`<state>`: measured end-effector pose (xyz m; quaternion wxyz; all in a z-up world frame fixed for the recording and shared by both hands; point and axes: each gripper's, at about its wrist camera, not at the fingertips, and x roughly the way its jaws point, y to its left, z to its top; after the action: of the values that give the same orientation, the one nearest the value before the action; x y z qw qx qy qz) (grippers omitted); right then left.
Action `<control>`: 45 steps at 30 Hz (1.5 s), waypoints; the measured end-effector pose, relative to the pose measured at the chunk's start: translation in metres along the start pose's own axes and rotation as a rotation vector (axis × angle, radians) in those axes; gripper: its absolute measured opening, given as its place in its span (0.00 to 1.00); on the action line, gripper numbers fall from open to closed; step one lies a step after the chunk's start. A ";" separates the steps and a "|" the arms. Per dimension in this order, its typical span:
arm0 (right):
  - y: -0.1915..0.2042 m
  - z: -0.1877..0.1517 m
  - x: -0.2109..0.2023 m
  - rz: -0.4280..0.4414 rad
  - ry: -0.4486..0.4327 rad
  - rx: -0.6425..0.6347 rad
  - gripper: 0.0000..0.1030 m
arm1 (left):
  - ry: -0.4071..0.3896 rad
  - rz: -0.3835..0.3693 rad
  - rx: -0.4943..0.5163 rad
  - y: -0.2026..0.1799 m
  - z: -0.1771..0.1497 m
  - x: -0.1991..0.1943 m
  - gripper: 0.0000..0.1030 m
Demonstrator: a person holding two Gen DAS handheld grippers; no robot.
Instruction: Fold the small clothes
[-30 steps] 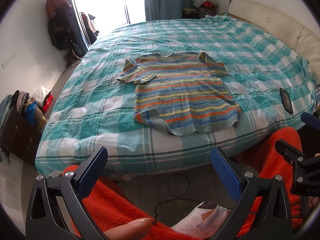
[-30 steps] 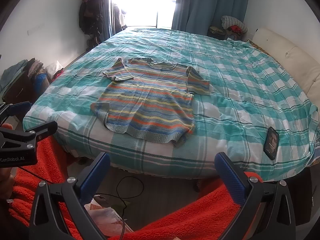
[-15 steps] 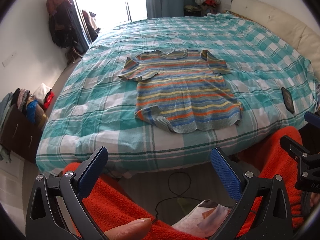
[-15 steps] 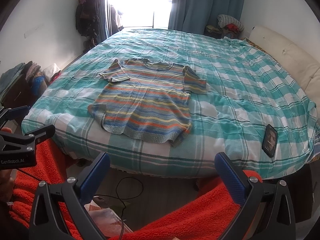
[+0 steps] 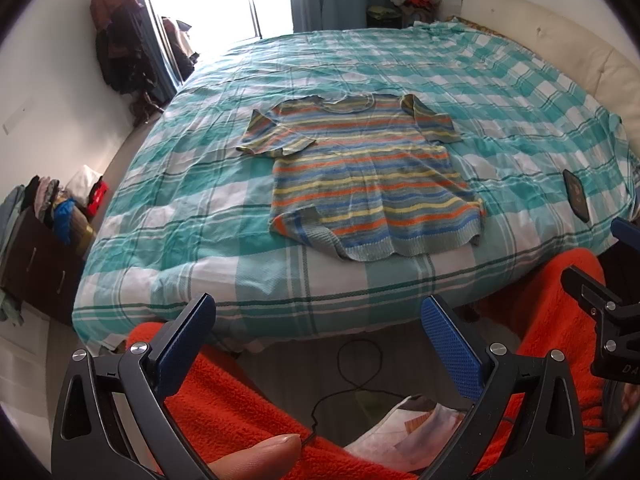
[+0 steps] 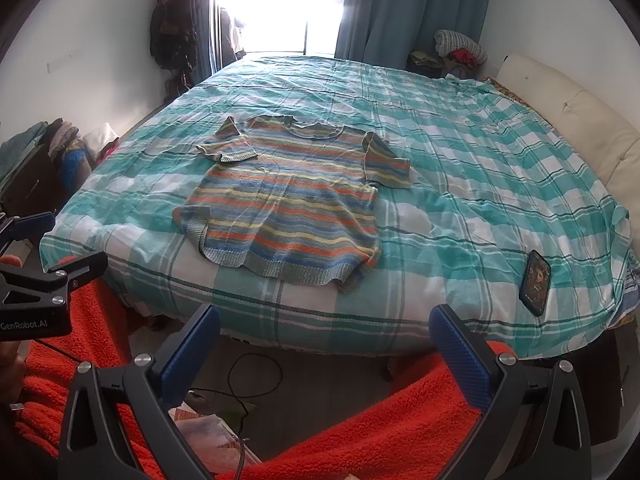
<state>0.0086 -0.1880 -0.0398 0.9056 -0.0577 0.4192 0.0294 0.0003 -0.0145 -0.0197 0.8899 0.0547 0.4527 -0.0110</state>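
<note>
Striped in orange, blue and yellow, the shirt (image 5: 372, 184) lies flat on the bed (image 5: 200, 208) near its front edge. We hold left tool (image 5: 316, 320) and right tool (image 6: 326, 330) wide, both empty, well short of it.

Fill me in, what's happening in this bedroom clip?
A person holds a two-finger gripper in each hand, facing a bed with a teal checked cover. A striped short-sleeved shirt lies spread flat near the bed's front edge, not yet folded. The left gripper and right gripper are both open and empty, short of the bed, touching nothing. A phone lies on the cover to the shirt's right, apart from it.
</note>
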 end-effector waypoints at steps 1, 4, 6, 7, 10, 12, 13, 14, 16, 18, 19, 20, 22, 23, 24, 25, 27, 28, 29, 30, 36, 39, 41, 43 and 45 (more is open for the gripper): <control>0.000 0.000 0.000 0.000 0.002 0.000 1.00 | 0.001 0.002 0.000 0.000 0.000 0.000 1.00; 0.000 0.000 0.002 -0.001 0.006 -0.001 1.00 | 0.002 0.005 0.001 -0.001 -0.003 0.001 1.00; 0.000 0.000 0.001 -0.002 0.005 -0.001 1.00 | 0.002 0.005 0.002 -0.001 -0.003 0.001 1.00; 0.000 0.000 0.002 -0.002 0.006 -0.001 1.00 | 0.003 0.005 0.002 0.000 -0.004 0.001 1.00; 0.000 0.000 0.002 -0.001 0.005 0.000 1.00 | 0.003 0.004 0.003 -0.001 -0.003 0.001 1.00; 0.000 0.000 0.002 -0.001 0.007 0.001 1.00 | 0.003 0.004 0.003 -0.001 -0.003 0.001 1.00; 0.001 0.000 0.002 -0.001 0.007 0.001 1.00 | 0.004 0.003 0.004 -0.001 -0.004 0.001 1.00; 0.001 0.000 0.002 -0.001 0.007 0.001 1.00 | 0.004 0.004 0.004 -0.001 -0.004 0.002 1.00; 0.000 -0.001 0.003 -0.001 0.008 0.001 1.00 | 0.005 0.003 0.005 -0.001 -0.005 0.003 1.00; 0.000 0.000 0.003 -0.001 0.009 0.001 1.00 | 0.007 0.003 0.006 -0.001 -0.008 0.003 1.00; 0.001 -0.001 0.003 0.000 0.009 0.002 1.00 | 0.008 0.003 0.006 -0.001 -0.009 0.003 1.00; 0.001 -0.001 0.004 -0.001 0.009 0.002 1.00 | 0.011 0.004 0.008 -0.003 -0.007 0.006 1.00; 0.001 -0.001 0.004 0.000 0.009 0.001 1.00 | 0.016 0.004 0.008 -0.004 -0.007 0.006 1.00; 0.001 -0.003 0.005 0.002 0.011 0.002 1.00 | 0.020 0.003 0.008 -0.004 -0.007 0.006 1.00; 0.001 -0.004 0.006 0.003 0.013 0.001 1.00 | 0.024 0.003 0.008 -0.004 -0.007 0.006 1.00; 0.001 -0.006 0.007 0.004 0.015 0.001 1.00 | 0.028 0.004 0.008 -0.004 -0.006 0.007 1.00; 0.002 -0.009 0.010 0.007 0.022 0.002 1.00 | 0.034 0.007 0.009 -0.003 -0.006 0.007 1.00; 0.002 -0.010 0.011 0.007 0.024 0.002 1.00 | 0.035 0.009 0.009 -0.003 -0.006 0.006 1.00; 0.002 -0.010 0.011 0.006 0.025 0.002 1.00 | 0.035 0.009 0.009 -0.003 -0.005 0.006 1.00; 0.003 -0.012 0.010 0.005 0.024 0.001 1.00 | 0.035 0.009 0.010 -0.003 -0.005 0.006 1.00; 0.002 -0.010 0.011 0.007 0.034 0.002 1.00 | 0.036 0.009 0.009 -0.003 -0.005 0.006 1.00; 0.002 -0.009 0.011 0.007 0.035 0.002 1.00 | 0.036 0.010 0.009 -0.003 -0.005 0.006 1.00; 0.003 -0.010 0.012 0.008 0.035 0.001 1.00 | 0.036 0.009 0.010 -0.003 -0.005 0.006 1.00; 0.002 -0.009 0.011 0.008 0.036 0.002 1.00 | 0.036 0.009 0.009 -0.003 -0.005 0.005 1.00; 0.002 -0.009 0.012 0.009 0.036 0.002 1.00 | 0.035 0.009 0.010 -0.003 -0.005 0.006 1.00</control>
<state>0.0091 -0.1869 -0.0545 0.8979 -0.0557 0.4356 0.0321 -0.0003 -0.0172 -0.0274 0.8816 0.0614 0.4679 -0.0084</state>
